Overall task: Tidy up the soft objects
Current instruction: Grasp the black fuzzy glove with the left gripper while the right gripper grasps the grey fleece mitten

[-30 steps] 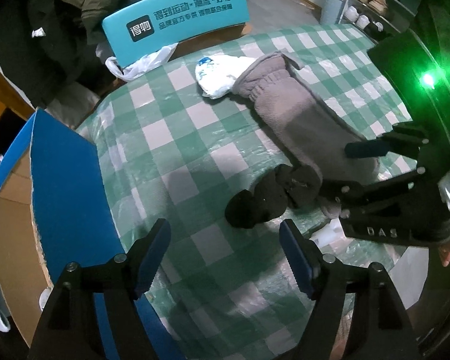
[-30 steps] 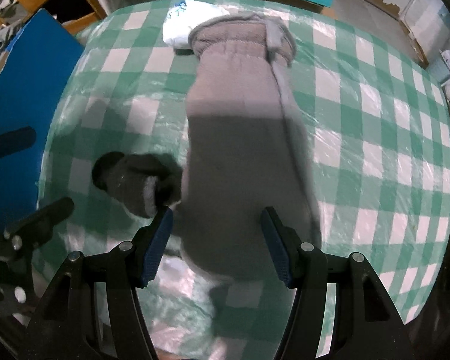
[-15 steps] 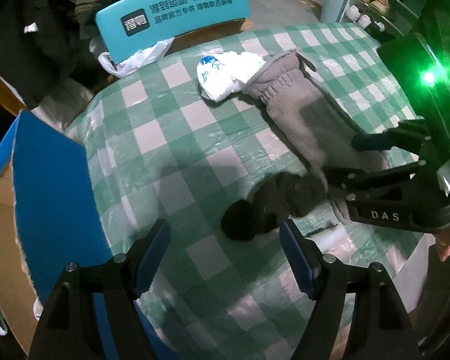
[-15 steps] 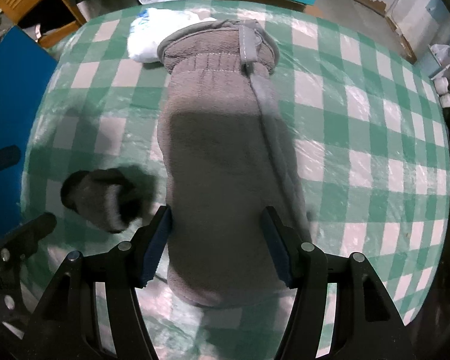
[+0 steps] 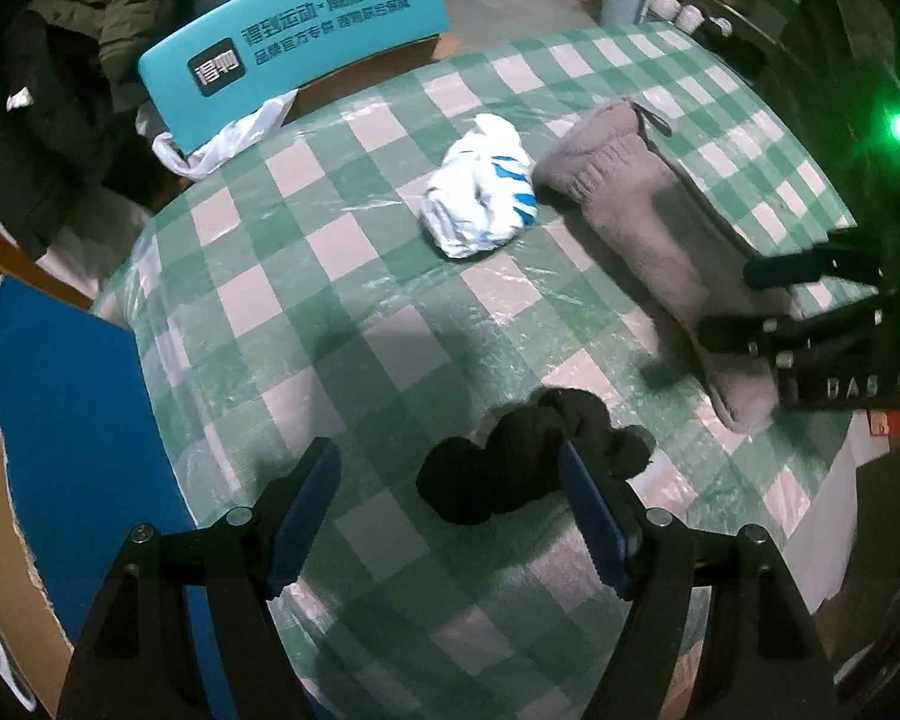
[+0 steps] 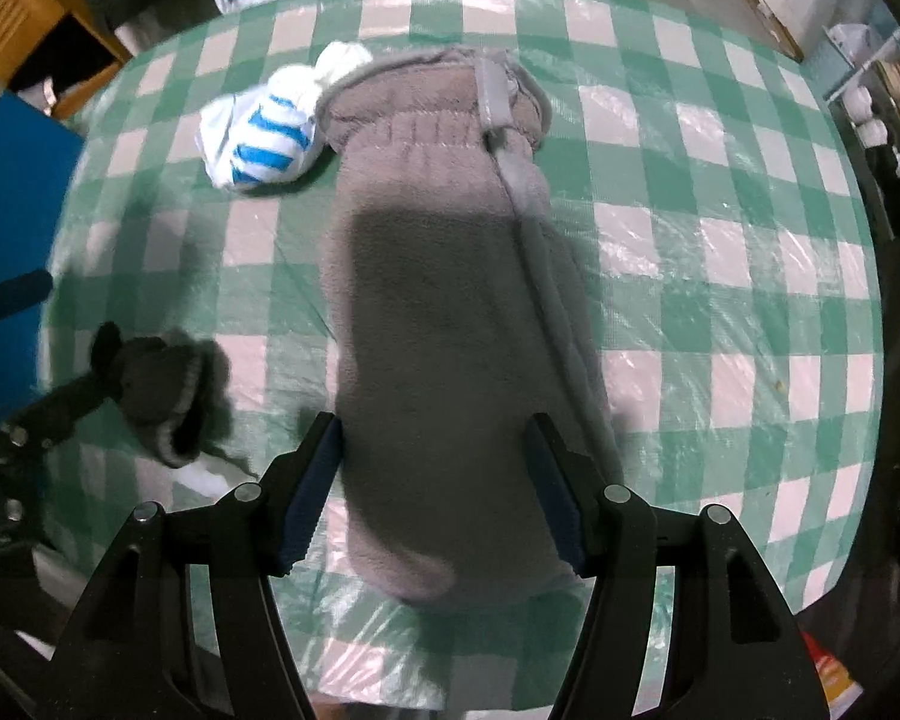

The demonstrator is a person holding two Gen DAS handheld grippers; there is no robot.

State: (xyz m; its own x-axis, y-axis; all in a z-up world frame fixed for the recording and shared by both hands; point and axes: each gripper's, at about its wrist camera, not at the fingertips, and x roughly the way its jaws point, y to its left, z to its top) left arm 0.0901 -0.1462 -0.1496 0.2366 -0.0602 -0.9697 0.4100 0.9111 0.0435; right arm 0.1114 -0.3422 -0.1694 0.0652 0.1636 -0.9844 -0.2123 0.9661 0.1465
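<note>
Left hand-held gripper spread wide, low over tabletop, black sock bundle lying between fingers, nearer right one. Right hand-held gripper also spread, straddling near end of grey fleece garment; contact unclear. White-and-blue bundle just beside garment's far cuff. Blue-lined box at left edge, likely destination. Advice: centre left gripper on sock bundle, lower until fingers flank thickest part, then close firmly; soft knit slips from shallow pinch.

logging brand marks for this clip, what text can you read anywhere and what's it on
"得物": dark logo square on the teal chair back.
Two rows of Chinese characters beside it: too blurred to read with confidence.
"DAS": on the right gripper body, cut off at the edge.
Nothing legible in the right wrist view.
</note>
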